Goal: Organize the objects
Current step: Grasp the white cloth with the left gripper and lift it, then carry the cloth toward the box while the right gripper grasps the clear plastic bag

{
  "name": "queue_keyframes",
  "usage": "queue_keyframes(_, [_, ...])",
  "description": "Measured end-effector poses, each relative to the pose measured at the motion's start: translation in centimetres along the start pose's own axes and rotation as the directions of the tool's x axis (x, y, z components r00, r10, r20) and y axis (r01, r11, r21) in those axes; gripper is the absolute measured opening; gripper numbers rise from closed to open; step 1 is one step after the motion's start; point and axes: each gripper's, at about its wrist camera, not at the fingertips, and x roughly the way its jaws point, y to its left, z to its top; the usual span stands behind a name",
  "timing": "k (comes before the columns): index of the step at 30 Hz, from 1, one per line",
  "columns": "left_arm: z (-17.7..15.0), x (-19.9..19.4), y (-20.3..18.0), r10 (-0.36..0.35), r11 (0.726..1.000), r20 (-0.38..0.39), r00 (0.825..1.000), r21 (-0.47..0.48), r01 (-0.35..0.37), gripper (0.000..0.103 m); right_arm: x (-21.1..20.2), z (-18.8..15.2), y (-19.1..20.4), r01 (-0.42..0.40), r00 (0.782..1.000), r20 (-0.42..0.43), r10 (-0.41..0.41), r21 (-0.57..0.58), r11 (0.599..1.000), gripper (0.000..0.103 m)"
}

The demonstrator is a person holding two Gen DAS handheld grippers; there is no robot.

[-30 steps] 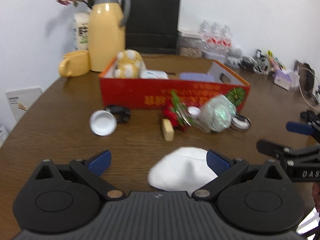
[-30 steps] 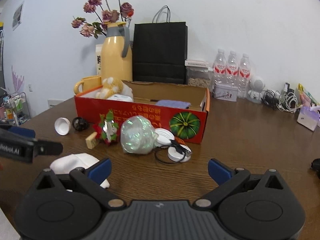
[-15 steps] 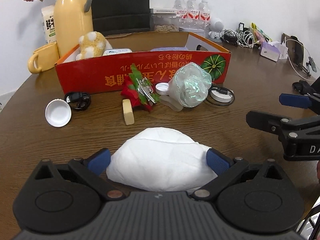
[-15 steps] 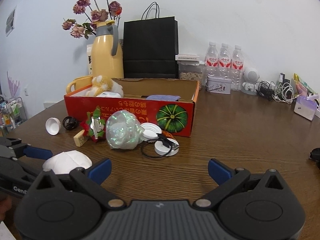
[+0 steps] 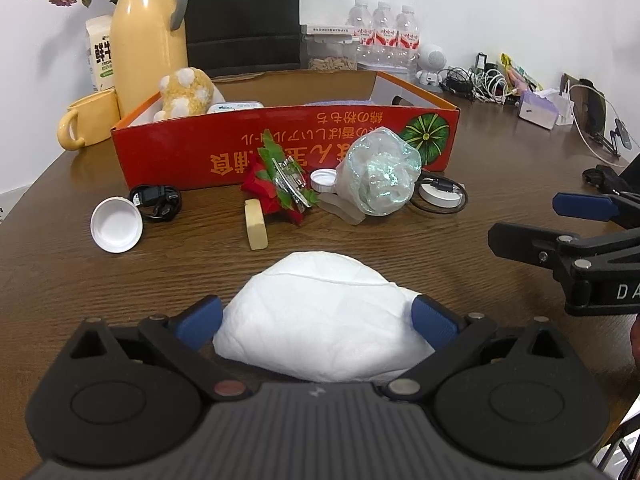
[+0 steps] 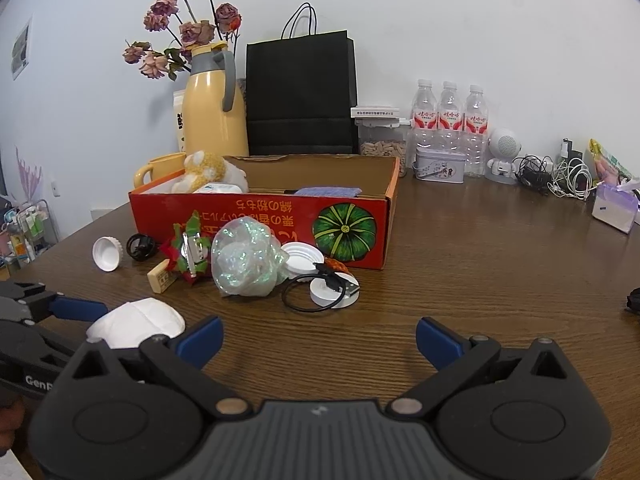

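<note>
a brown wooden table (image 6: 480,280) carries a red box (image 6: 264,216) and white mask (image 5: 320,320).

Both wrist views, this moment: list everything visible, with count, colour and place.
Face mask: 1, white, on the table between the left gripper's fingers.
Cardboard box: 1, red, mid-table, open.
Plush toy: 1, yellow-white, in the box's left end.
Shiny bag: 1, iridescent, in front of the box.
Christmas decoration: 1, red-green, left of the bag.
Eraser block: 1, cream, beside the decoration.
Bottle cap: 1, white, far left.
Thermos: 1, yellow, behind the box.
Mug: 1, yellow, beside the thermos.
Paper bag: 1, black, by the wall.
Water bottles: 3, clear, by the wall.
Left gripper: open around the mask.
Right gripper: open, empty.
</note>
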Motion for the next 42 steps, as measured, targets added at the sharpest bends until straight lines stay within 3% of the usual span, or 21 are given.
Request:
queue_keyframes(6, [-0.6, -0.8, -0.4, 0.008, 1.000, 0.033, 0.999, 0.005, -0.008, 0.091, 0.0, 0.0, 0.0, 0.003, 1.000, -0.002, -0.003, 0.000, 1.000, 0.103])
queue_keyframes(8, [-0.7, -1.2, -0.6, 0.011, 1.000, 0.045, 0.999, 0.007, -0.011, 0.083, 0.0, 0.0, 0.2, 0.001, 1.000, -0.003, -0.001, -0.002, 1.000, 0.103])
queue_keyframes(9, [-0.8, -1.4, -0.5, 0.012, 1.000, 0.056, 0.998, 0.007, -0.013, 0.079, 0.0, 0.0, 0.3, 0.000, 1.000, -0.004, 0.000, -0.005, 1.000, 0.103])
queue_keyframes(10, [-0.8, -1.7, -0.4, 0.018, 1.000, 0.060, 0.998, 0.003, -0.018, 0.053, -0.1, 0.0, 0.3, -0.001, 1.000, -0.004, 0.001, -0.006, 1.000, 0.103])
queue_keyframes(13, [-0.7, -2.0, 0.2, 0.001, 1.000, 0.061, 0.998, -0.016, 0.000, 0.031, 0.0, 0.0, 0.5, 0.001, 1.000, -0.005, -0.001, -0.010, 1.000, 0.103])
queue_keyframes(16, [-0.8, -2.1, 0.5, -0.004, 1.000, 0.068, 0.998, -0.018, 0.005, 0.028, 0.1, 0.0, 0.7, 0.001, 1.000, -0.008, -0.001, -0.012, 1.000, 0.103])
queue_keyframes(18, [-0.6, -2.2, 0.7, -0.011, 0.999, 0.062, 0.998, -0.031, 0.013, 0.040, 0.2, 0.0, 0.9, 0.001, 1.000, -0.011, -0.001, -0.016, 1.000, 0.103])
queue_keyframes(20, [-0.4, -2.5, 0.9, -0.019, 0.999, 0.068, 0.998, -0.045, 0.022, 0.094, 0.1, 0.0, 0.9, 0.003, 1.000, -0.009, -0.004, -0.017, 1.000, 0.103])
queue_keyframes(21, [-0.3, -2.8, 0.6, -0.026, 0.999, 0.084, 0.996, -0.032, 0.029, 0.101, 0.0, 0.0, 0.8, 0.007, 1.000, -0.005, -0.007, -0.016, 1.000, 0.103])
queue_keyframes(24, [0.3, -3.0, -0.5, -0.048, 0.999, 0.075, 0.996, 0.020, 0.046, 0.103, -0.4, 0.4, 0.1, 0.024, 1.000, 0.012, -0.024, -0.010, 1.000, 0.103])
queue_keyframes(30, [2.3, -0.3, -3.0, -0.075, 0.995, -0.118, 0.990, 0.051, 0.082, 0.103, -1.5, 1.7, -2.1, 0.069, 0.996, 0.061, -0.069, 0.011, 0.998, 0.103])
queue_keyframes(32, [2.7, 0.8, -3.8, -0.045, 0.994, -0.178, 0.983, 0.087, 0.061, 0.103, -1.8, 1.8, -2.6, 0.070, 0.995, 0.072, -0.071, 0.017, 0.997, 0.103])
queue_keyframes(33, [2.8, 1.2, -4.2, -0.020, 0.991, -0.183, 0.983, 0.124, 0.043, 0.103, -1.8, 1.8, -2.8, 0.069, 0.995, 0.074, -0.070, 0.021, 0.997, 0.103])
queue_keyframes(36, [3.1, 1.7, -4.3, -0.020, 0.992, -0.189, 0.982, 0.117, 0.043, 0.103, -1.6, 1.5, -3.1, 0.059, 0.996, 0.071, -0.061, 0.034, 0.998, 0.103])
queue_keyframes(42, [3.2, 1.9, -3.9, -0.047, 0.990, -0.182, 0.982, 0.124, 0.071, 0.103, -1.1, 0.9, -3.2, 0.032, 0.997, 0.063, -0.035, 0.048, 0.998, 0.103])
